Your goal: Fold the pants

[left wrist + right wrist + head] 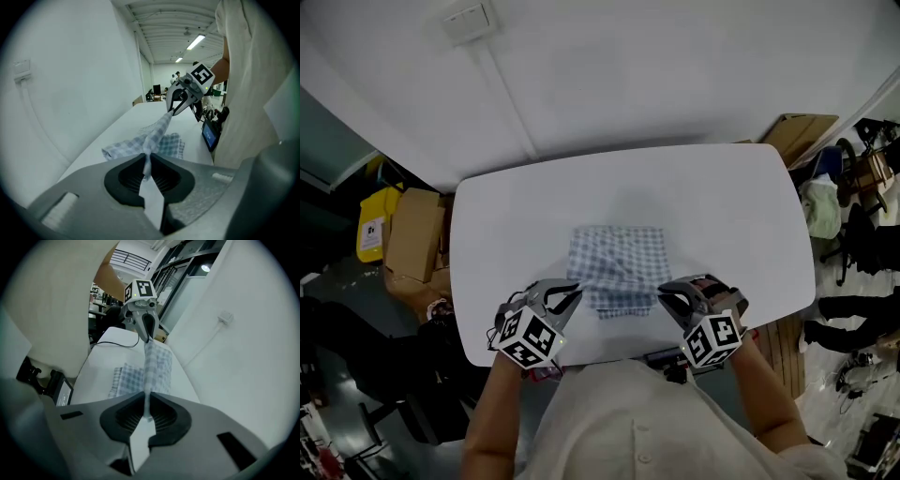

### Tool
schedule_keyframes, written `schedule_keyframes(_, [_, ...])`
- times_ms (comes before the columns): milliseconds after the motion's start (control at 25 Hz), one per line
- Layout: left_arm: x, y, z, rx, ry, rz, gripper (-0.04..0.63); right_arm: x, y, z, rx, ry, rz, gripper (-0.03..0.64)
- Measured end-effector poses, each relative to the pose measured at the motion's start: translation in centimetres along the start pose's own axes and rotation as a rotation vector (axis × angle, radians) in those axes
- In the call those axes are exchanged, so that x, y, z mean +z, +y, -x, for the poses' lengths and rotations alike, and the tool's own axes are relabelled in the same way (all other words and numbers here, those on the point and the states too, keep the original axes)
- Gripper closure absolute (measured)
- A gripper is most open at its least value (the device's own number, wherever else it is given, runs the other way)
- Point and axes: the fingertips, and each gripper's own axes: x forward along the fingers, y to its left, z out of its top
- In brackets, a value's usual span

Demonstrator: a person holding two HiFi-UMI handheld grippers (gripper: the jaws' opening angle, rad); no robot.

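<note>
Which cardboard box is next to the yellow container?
The cardboard box off the left end of the table in the head view, beside the yellow container. The other cardboard piece sits past the table's far right corner.

Soft, even light is falling on the white table (722, 206) in the head view, leaving it pale and almost shadowless, while the floor (356, 403) around it is sinking into gloom and the whole picture is looking dim. Both gripper views are bending strongly at the edges, with a black ring closing in on the corners. In the left gripper view 2 ceiling strip lights (196, 42) are glowing far off, and the checked pants (161, 140) are showing fairly sharp while the near foreground is blurring. In the right gripper view a lamp (205, 268) is glaring above a flat, greenish wall (243, 362).
</note>
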Motion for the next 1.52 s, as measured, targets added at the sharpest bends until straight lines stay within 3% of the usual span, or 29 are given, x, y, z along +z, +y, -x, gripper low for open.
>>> schedule_keyframes(280, [-5.1,-5.8,-2.8,-0.022,0.056,0.050,0.557,-2.8,6.5,-1.9,0.065,0.053,0.081,0.572])
schedule_keyframes(520, [-8.0,-8.4,-4.8,-0.038,0.125,0.055,0.557,-4.5,9.5,-3.5,0.082,0.089,0.086,0.571])
schedule_keyframes(680, [-8.7,-8.8,-4.9,0.027,0.146,-0.007,0.557,-4.7,10.3,-4.1,0.066,0.092,0.108,0.569])
schedule_keyframes(760, [-8.8,-9.4,-4.8,0.057,0.144,-0.037,0.557,-4.7,10.3,-3.9,0.056,0.082,0.090,0.569])
schedule_keyframes(920, [-8.5,-10.9,-4.1,0.030,0.116,-0.006,0.557,-4.5,10.0,-2.9,0.065,0.051,0.028,0.562])
schedule_keyframes(1160, [-8.3,-11.7,-2.8,-0.001,0.084,-0.001,0.555,-4.1,11.1,-0.6,0.168,-0.019,-0.095,0.535])
schedule_keyframes(1320, [-7.0,-12.9,-1.2,-0.067,0.058,-0.010,0.555,-3.2,11.8,1.7,0.261,-0.043,-0.130,0.522])
schedule_keyframes(1440, [-4.9,-12.0,-0.3,-0.075,0.044,-0.019,0.556,-2.0,10.5,2.6,0.292,-0.046,-0.173,0.523])
schedule_keyframes(1520, [-3.0,-10.0,-0.2,-0.047,0.016,0.022,0.555,-0.8,8.5,2.3,0.289,-0.049,-0.217,0.540])
